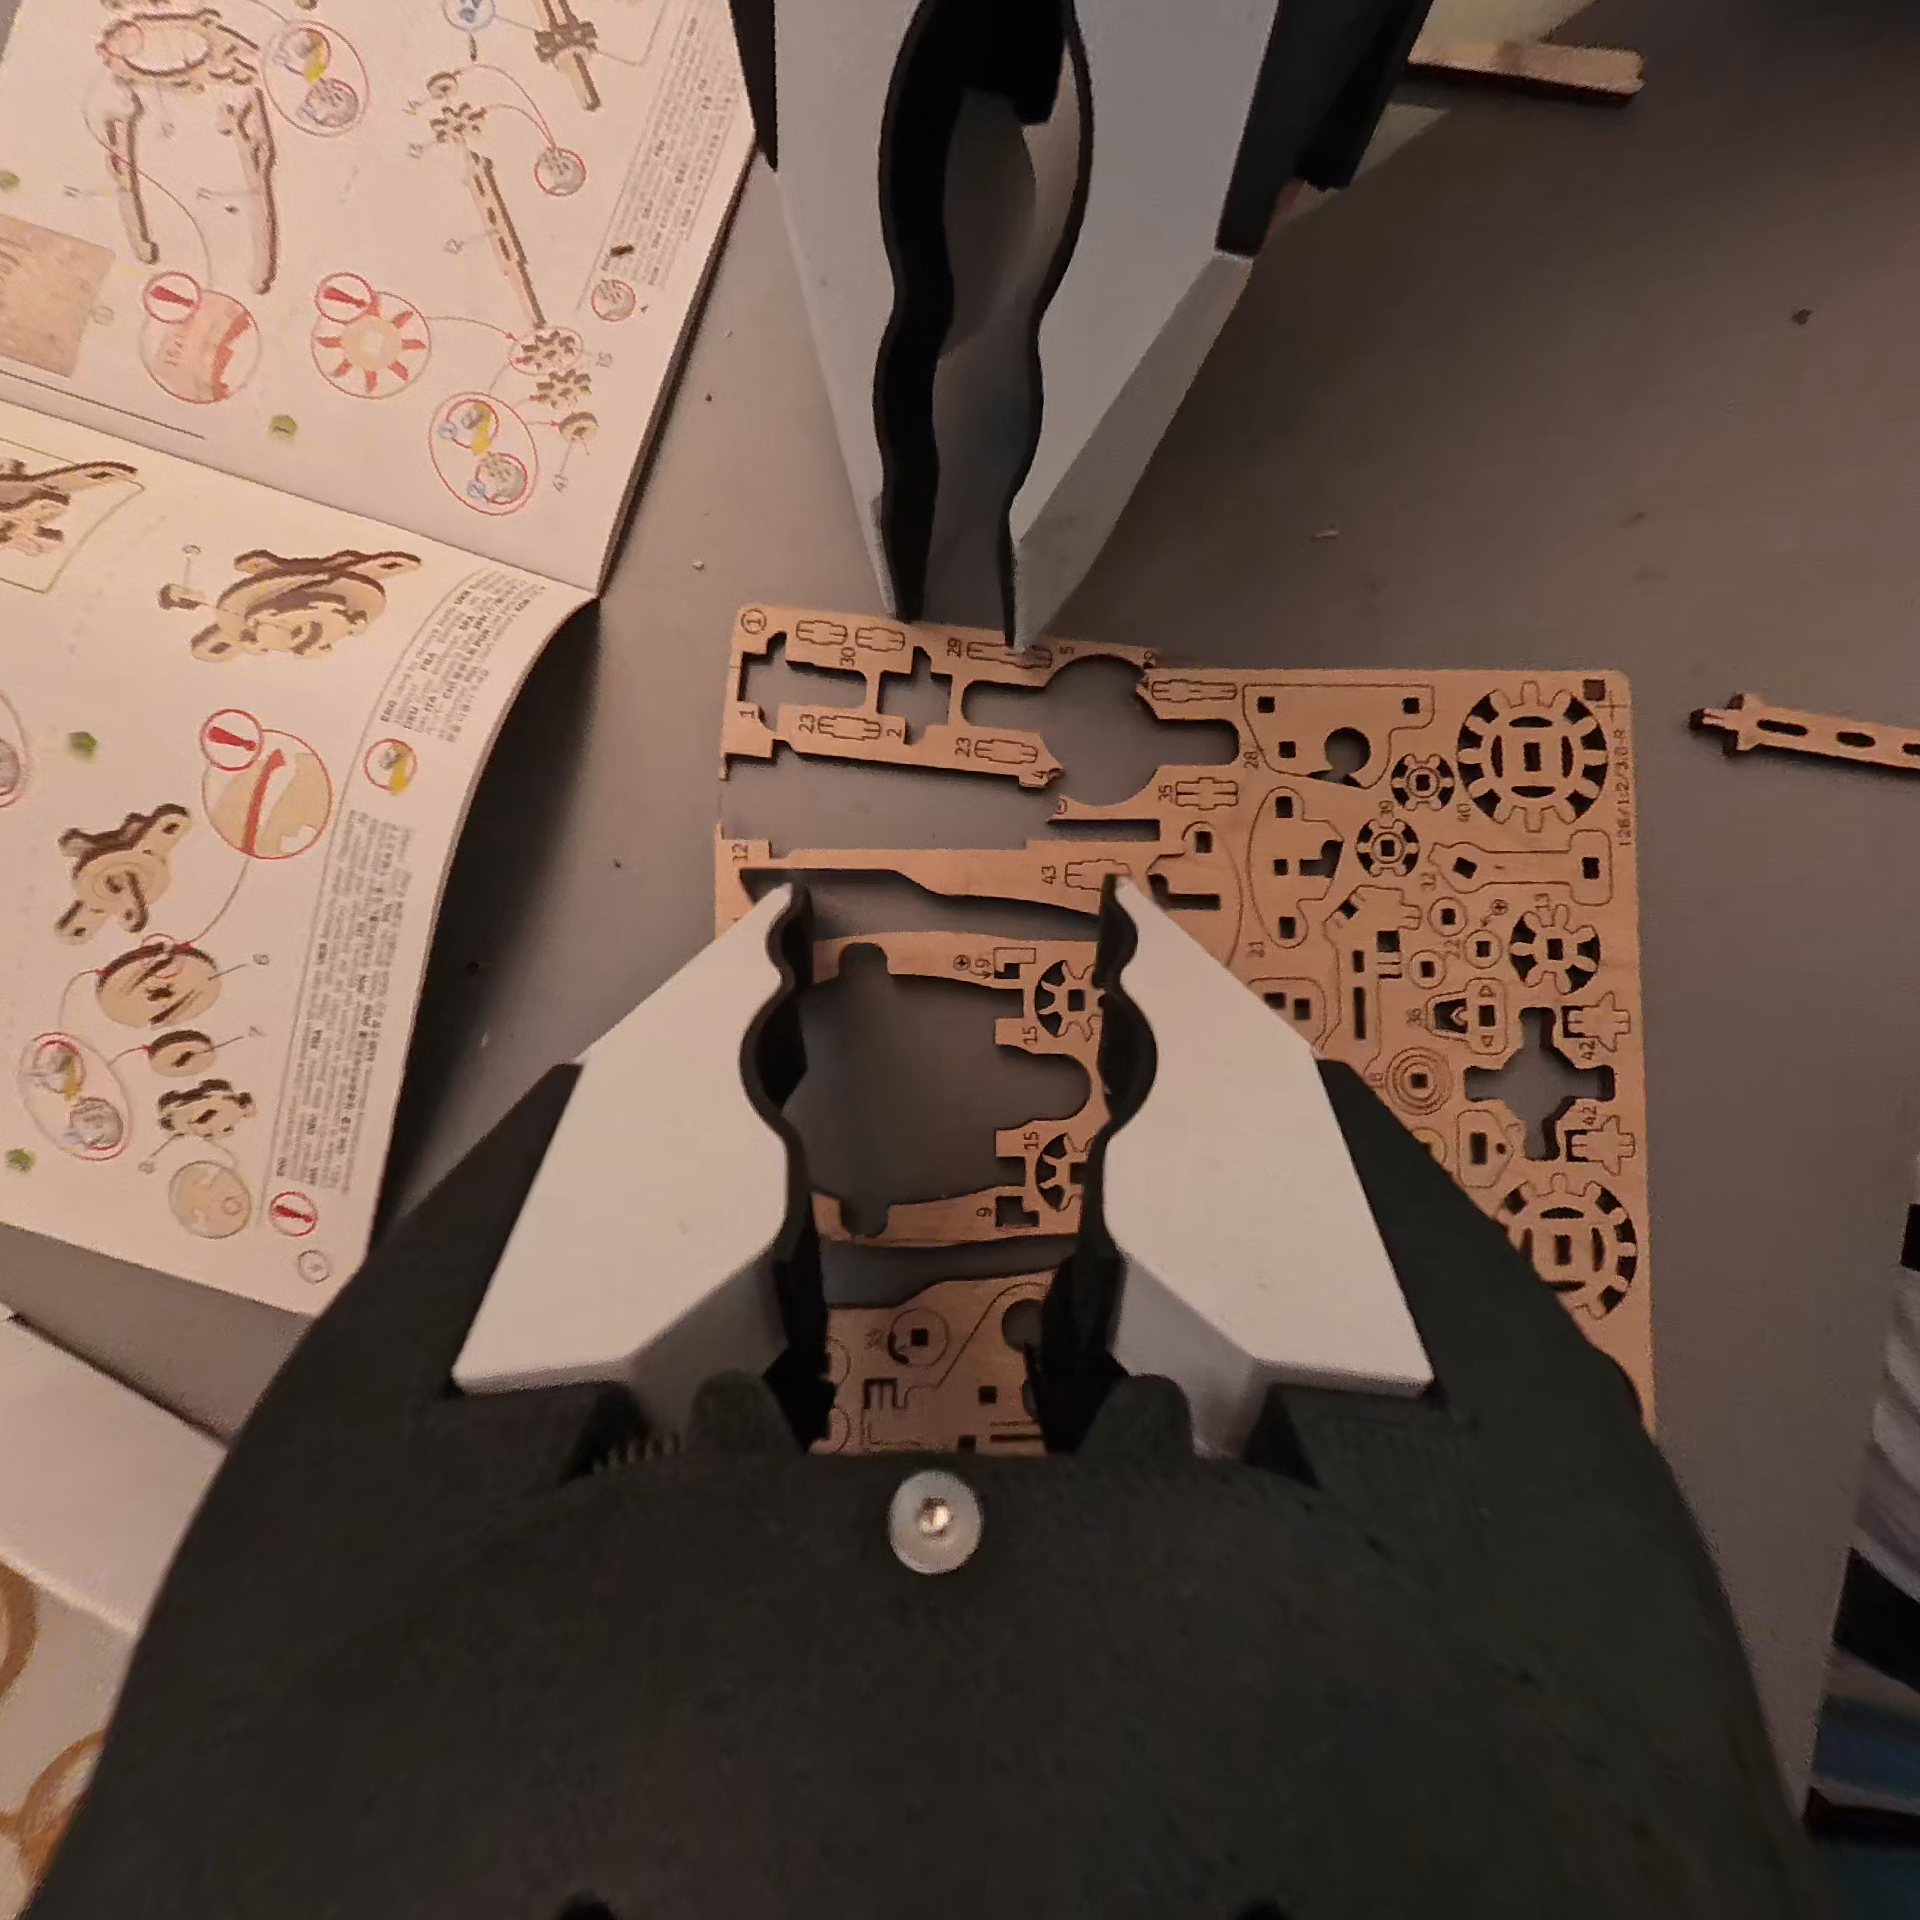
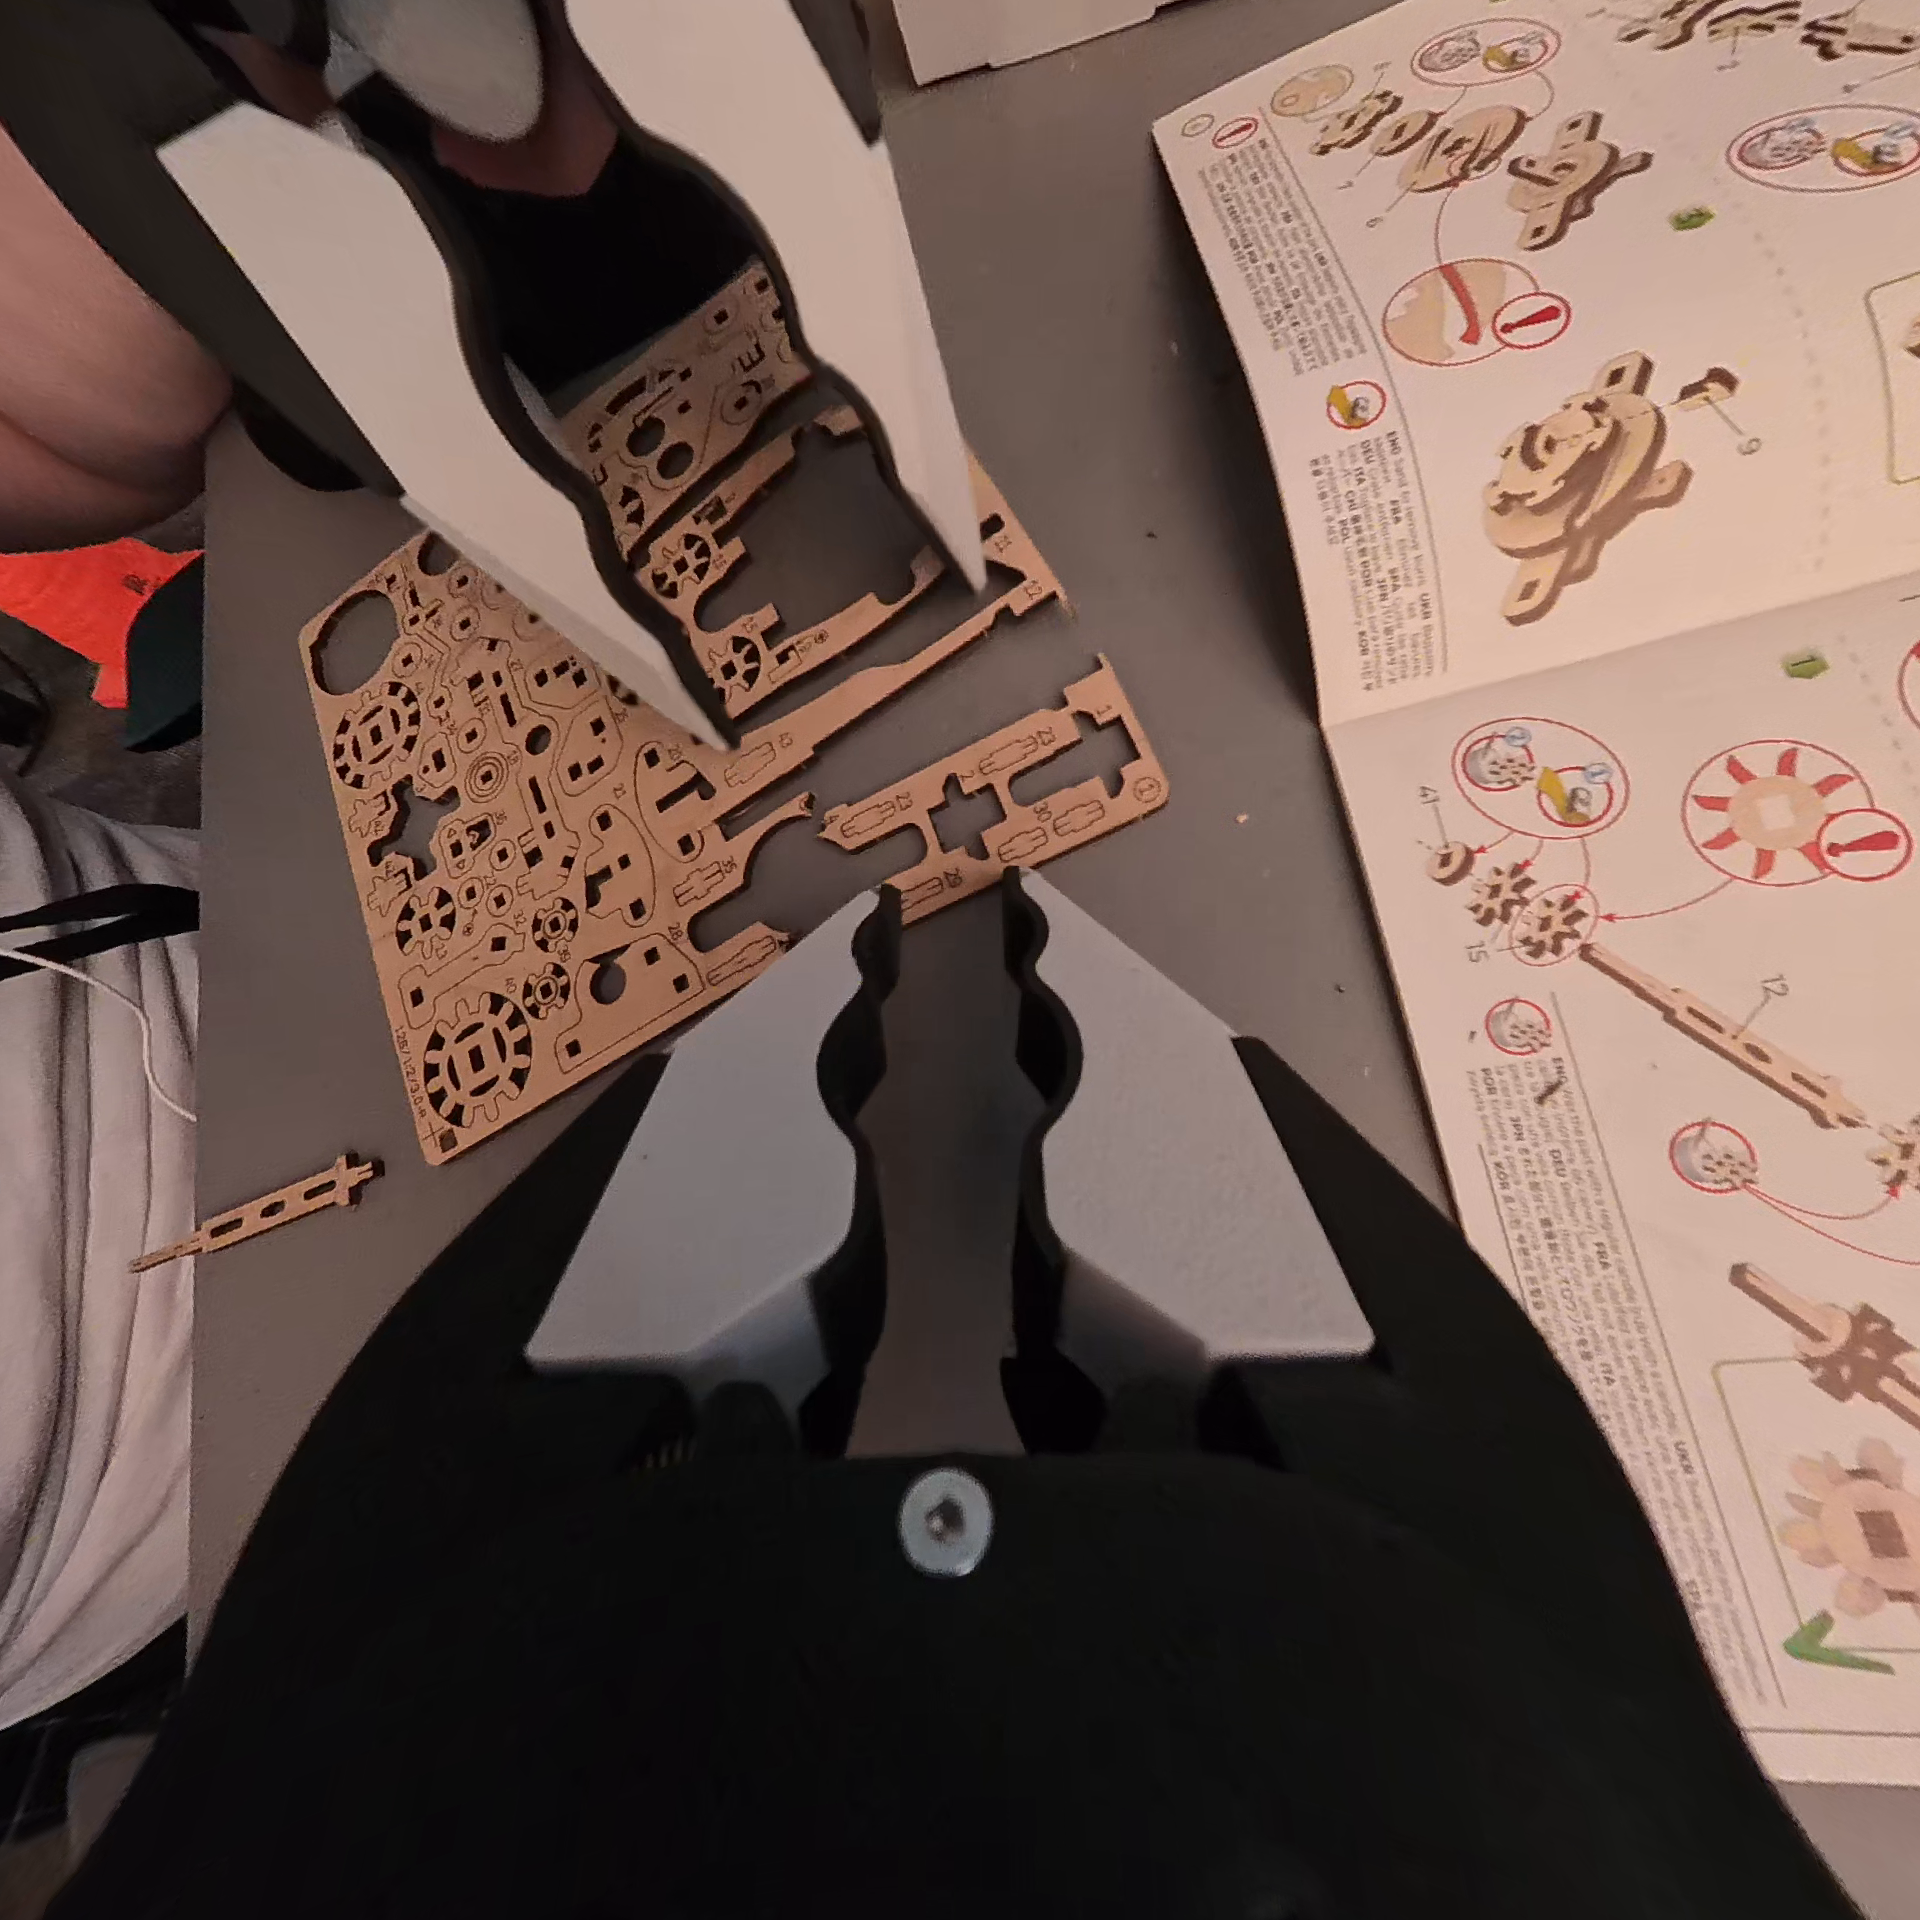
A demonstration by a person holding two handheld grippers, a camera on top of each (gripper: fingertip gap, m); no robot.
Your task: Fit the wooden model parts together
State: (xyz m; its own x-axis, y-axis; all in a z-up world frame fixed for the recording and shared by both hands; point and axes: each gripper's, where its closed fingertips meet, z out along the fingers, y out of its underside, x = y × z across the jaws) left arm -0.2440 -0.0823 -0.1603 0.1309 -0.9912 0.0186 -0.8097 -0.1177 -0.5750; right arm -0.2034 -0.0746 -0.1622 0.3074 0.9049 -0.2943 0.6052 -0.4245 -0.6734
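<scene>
A laser-cut wooden parts sheet (image 1: 1299,717) lies flat on the grey table, with several parts punched out; it also shows in the right wrist view (image 2: 613,831). My left gripper (image 1: 954,899) is open and empty, its fingers spread just above the sheet's empty cut-outs. My right gripper (image 2: 951,888) is open by a narrow gap and empty, with its tips at the sheet's far edge strip. In the left wrist view the right gripper (image 1: 961,623) comes in from the top. In the right wrist view the left gripper (image 2: 852,660) reaches in from above. A loose slotted wooden rod (image 1: 1808,732) lies beside the sheet (image 2: 260,1210).
An open instruction booklet (image 1: 260,623) lies beside the sheet (image 2: 1610,727). A white box (image 1: 62,1507) stands at the table's corner. Another wooden piece (image 1: 1527,73) lies far off. A person's arm (image 2: 83,312) and clothing (image 2: 83,1299) are at the table edge.
</scene>
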